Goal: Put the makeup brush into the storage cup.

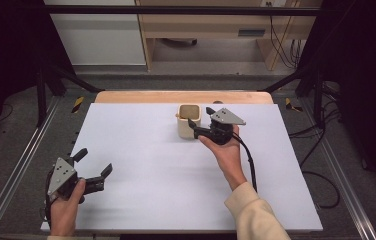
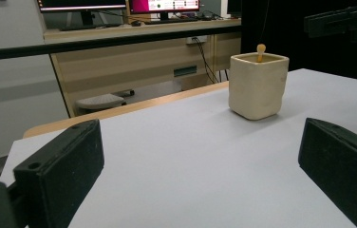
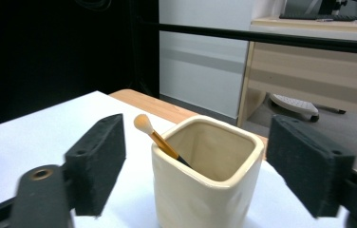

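Standing upright toward the far edge of the white bench [image 1: 141, 165], the cream square ceramic cup [image 3: 205, 175] holds one slim brush [image 3: 160, 141], leaning on a corner with its pale rounded end above the rim. The brush's lower part is hidden inside. Right tool [image 1: 202, 118]: jaws wide, flanking the cup without pressing it. Left tool [image 1: 94, 162]: jaws wide, nothing between them, well apart at the near left. A wooden desk [image 2: 134, 61] stands beyond.
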Available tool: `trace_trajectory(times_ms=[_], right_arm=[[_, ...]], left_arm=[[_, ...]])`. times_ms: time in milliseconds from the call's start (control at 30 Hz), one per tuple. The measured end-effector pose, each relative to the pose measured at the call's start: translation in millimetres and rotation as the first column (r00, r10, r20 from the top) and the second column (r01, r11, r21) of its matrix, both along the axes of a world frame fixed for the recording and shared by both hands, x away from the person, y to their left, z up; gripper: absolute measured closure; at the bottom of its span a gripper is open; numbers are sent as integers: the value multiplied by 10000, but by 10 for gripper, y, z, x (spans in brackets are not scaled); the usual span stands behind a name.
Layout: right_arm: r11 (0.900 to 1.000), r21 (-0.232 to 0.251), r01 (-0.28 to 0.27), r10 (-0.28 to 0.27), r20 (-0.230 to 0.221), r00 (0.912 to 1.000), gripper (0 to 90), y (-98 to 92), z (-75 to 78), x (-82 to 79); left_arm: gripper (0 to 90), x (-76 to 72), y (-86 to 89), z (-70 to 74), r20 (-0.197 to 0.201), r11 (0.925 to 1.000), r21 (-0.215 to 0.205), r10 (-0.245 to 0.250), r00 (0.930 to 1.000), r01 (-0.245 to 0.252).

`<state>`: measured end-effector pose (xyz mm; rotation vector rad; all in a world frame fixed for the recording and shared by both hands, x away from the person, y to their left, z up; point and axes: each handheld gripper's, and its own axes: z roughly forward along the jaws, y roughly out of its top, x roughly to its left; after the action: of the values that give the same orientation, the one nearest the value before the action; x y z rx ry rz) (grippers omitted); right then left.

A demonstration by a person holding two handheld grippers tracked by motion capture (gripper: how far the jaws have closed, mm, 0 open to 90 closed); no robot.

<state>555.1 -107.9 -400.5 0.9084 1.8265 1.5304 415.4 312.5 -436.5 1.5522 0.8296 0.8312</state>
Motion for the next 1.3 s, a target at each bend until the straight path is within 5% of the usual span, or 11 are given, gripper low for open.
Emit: trace_trajectory(times_ms=[433,1300], right_arm=[[9985,-432,-349,345,-107,9993,50,0,61,-101],[9969,-727,-314,350,484,9982,57,-128,284,-325]], left_arm=[[4,5,-5,-3,-16,10000,17,-18,10000,18],[3,-1,-8,-2,-10,10000,-10,-43,10000,43]])
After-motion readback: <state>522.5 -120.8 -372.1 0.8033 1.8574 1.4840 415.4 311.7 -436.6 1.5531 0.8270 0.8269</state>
